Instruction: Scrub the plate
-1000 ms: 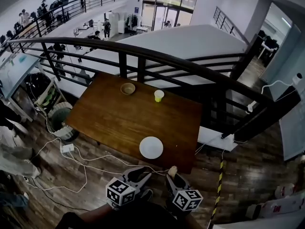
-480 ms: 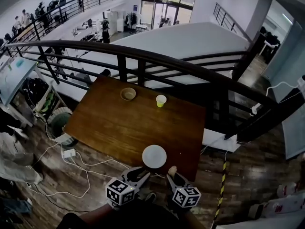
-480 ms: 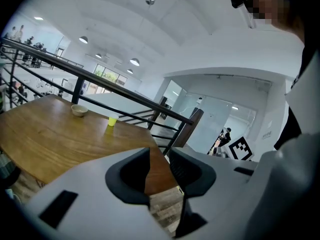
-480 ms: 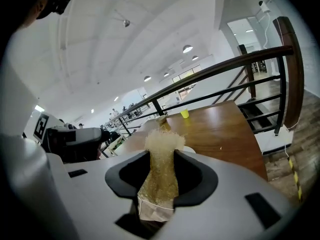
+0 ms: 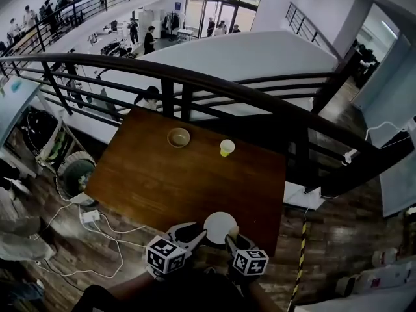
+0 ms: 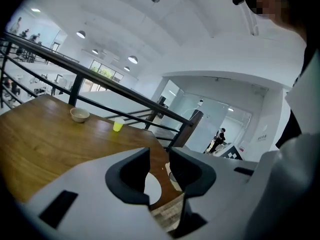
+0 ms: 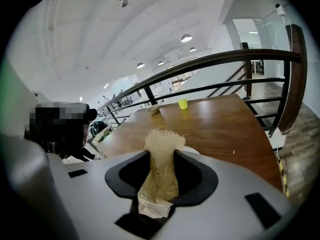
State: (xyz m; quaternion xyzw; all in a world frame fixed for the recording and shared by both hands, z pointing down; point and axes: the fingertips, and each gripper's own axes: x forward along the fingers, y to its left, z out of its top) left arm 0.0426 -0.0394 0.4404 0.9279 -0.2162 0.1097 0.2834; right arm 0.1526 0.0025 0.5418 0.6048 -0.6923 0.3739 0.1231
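Observation:
A white plate (image 5: 220, 227) lies at the near edge of the brown wooden table (image 5: 162, 181), just beyond both grippers. My left gripper (image 5: 193, 234) hovers at the plate's left rim, jaws a little apart with nothing between them. In the left gripper view the plate (image 6: 152, 189) shows through the gap of the left gripper (image 6: 159, 171). My right gripper (image 5: 232, 238) is at the plate's right rim, shut on a pale fibrous scrubber (image 7: 161, 159) that sticks out past the right gripper (image 7: 161, 173). A sliver of the plate (image 7: 190, 149) shows behind it.
A tan bowl (image 5: 178, 137) and a yellow cup (image 5: 227, 147) stand near the table's far edge, below a dark railing (image 5: 195, 83). Cables (image 5: 104, 229) run over the floor at the left, beside a bin (image 5: 73, 171). The table's right edge drops to the floor.
Both grippers have come up to the table. The plate, earlier well ahead of them, now lies right at their fingertips. The bowl and cup have not moved on the table.

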